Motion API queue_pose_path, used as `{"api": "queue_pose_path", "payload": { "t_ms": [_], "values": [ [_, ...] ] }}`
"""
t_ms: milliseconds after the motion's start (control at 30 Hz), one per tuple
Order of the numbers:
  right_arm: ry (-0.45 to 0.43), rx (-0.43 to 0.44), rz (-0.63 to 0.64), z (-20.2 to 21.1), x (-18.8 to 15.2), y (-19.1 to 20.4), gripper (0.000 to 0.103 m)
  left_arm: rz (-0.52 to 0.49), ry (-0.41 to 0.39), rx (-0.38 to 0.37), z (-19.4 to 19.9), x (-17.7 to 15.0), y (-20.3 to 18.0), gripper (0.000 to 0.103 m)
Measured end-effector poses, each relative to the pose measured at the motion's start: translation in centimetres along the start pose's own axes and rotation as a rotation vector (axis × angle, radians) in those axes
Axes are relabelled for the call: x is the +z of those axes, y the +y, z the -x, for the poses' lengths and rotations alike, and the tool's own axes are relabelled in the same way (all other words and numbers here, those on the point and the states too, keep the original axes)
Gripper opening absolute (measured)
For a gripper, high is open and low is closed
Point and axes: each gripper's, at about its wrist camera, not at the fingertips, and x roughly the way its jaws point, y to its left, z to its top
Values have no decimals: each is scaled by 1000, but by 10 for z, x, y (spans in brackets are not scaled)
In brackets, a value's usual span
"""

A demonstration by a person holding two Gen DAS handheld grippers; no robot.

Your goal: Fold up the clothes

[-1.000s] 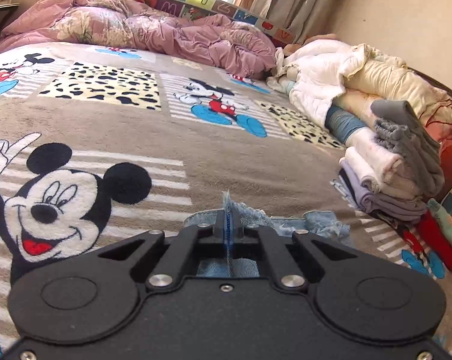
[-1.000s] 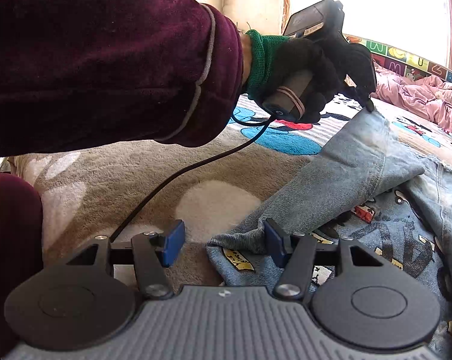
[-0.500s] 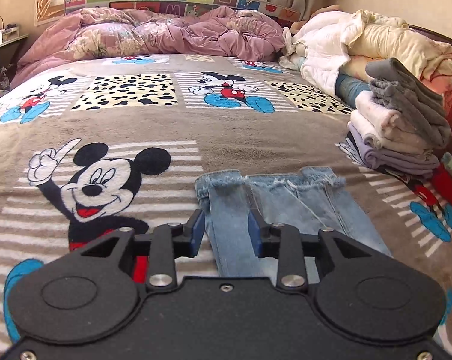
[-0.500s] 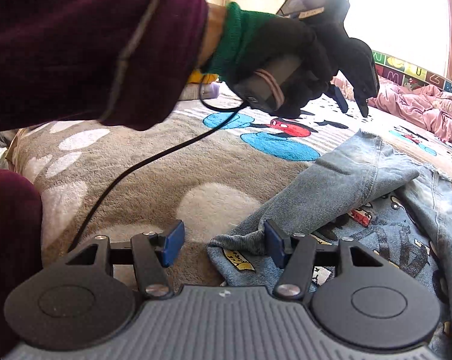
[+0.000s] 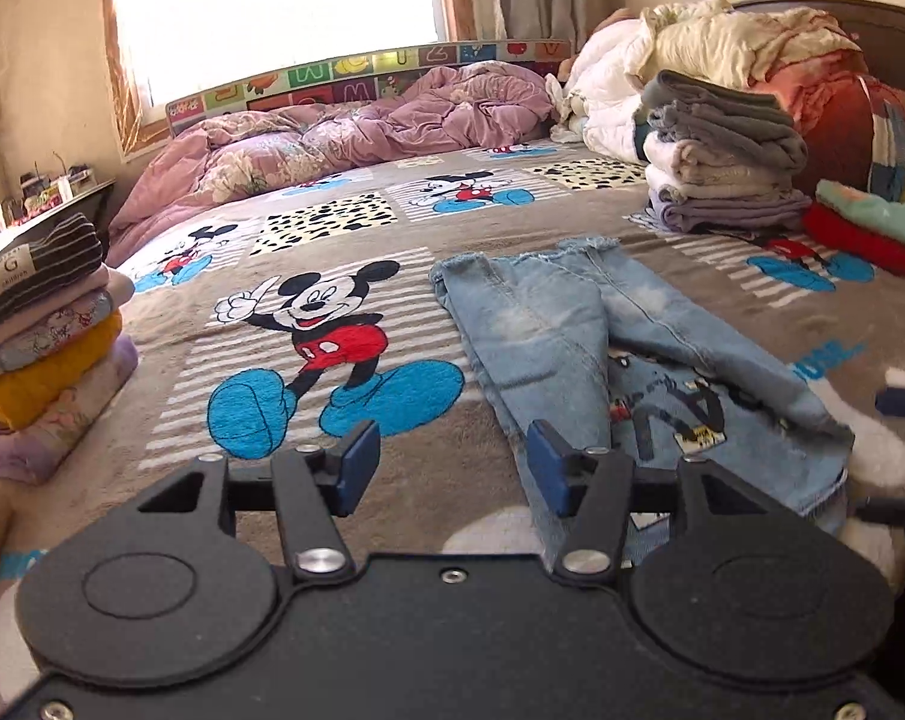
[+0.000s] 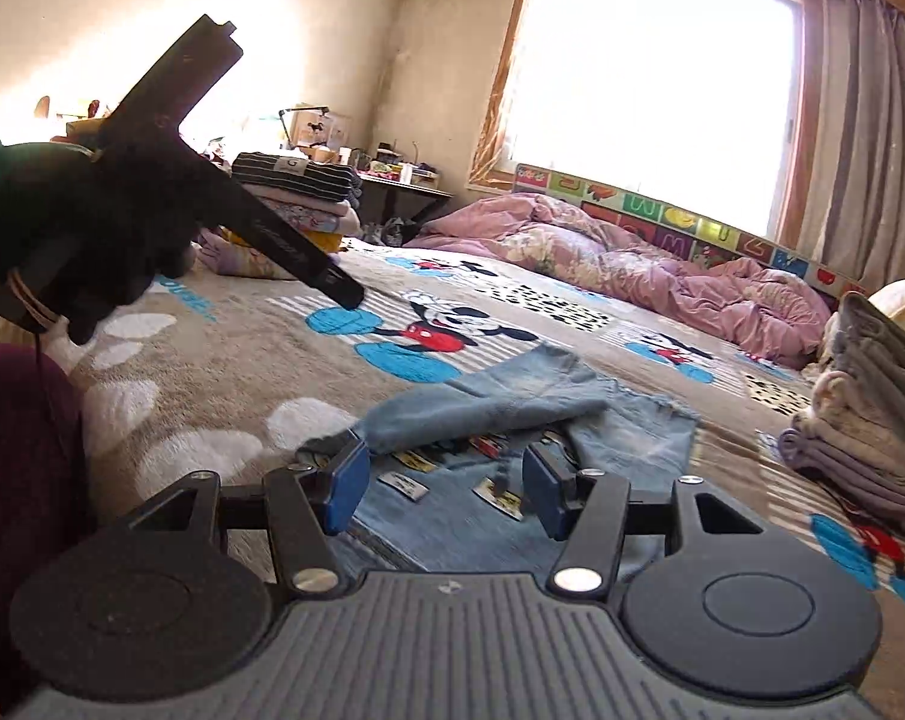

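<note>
A small pair of light blue jeans with cartoon patches lies flat on the Mickey Mouse blanket, one leg folded across the other. My left gripper is open and empty, raised above the blanket near the jeans' near left edge. In the right wrist view the jeans lie just ahead of my right gripper, which is open and empty over their near end. The left gripper's body shows at upper left there, held in a black-gloved hand.
A stack of folded clothes sits at the left bed edge. Another folded stack and red and green items lie at the right. A purple quilt and a white bedding pile lie at the far end.
My left gripper let go of the jeans leg, opened wide and pulled back and up. The folded leg now lies flat. My right gripper opened wider and rose a little.
</note>
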Motion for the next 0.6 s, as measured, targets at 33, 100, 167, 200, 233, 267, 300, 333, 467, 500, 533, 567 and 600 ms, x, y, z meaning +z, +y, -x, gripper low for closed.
{"api": "queue_pose_path", "payload": {
  "t_ms": [33, 100, 167, 200, 233, 267, 300, 333, 467, 500, 533, 567, 600],
  "values": [
    [16, -31, 23, 4, -8, -2, 57, -43, 6, 12, 1, -7, -6, 53],
    [51, -78, 59, 4, -21, -6, 57, -145, 25, 31, 0, -21, -20, 53],
    [88, -118, 90, 1, -33, -9, 57, -246, 35, 38, -1, -36, -34, 53],
    [106, -139, 106, 0, -39, -10, 56, -293, 38, 36, -1, -44, -42, 53],
    [124, -155, 120, -2, -45, -11, 55, -337, 40, 34, -1, -51, -48, 53],
    [143, -165, 131, -3, -50, -12, 55, -363, 41, 31, -3, -57, -52, 54],
    [161, -176, 142, -5, -54, -13, 54, -388, 42, 29, -4, -63, -56, 54],
    [179, -186, 154, -7, -58, -14, 54, -414, 42, 28, -5, -70, -60, 54],
    [209, -211, 229, -15, -67, -11, 52, -534, 13, 43, -8, -91, -74, 53],
    [210, -210, 259, -17, -69, -8, 52, -546, 8, 49, -9, -94, -75, 53],
    [211, -210, 289, -20, -70, -6, 52, -553, 2, 55, -10, -97, -76, 53],
    [211, -210, 313, -22, -71, -4, 52, -536, -6, 59, -11, -98, -75, 53],
    [208, -211, 322, -25, -72, -4, 53, -515, -15, 61, -13, -97, -74, 53]
  ]
}}
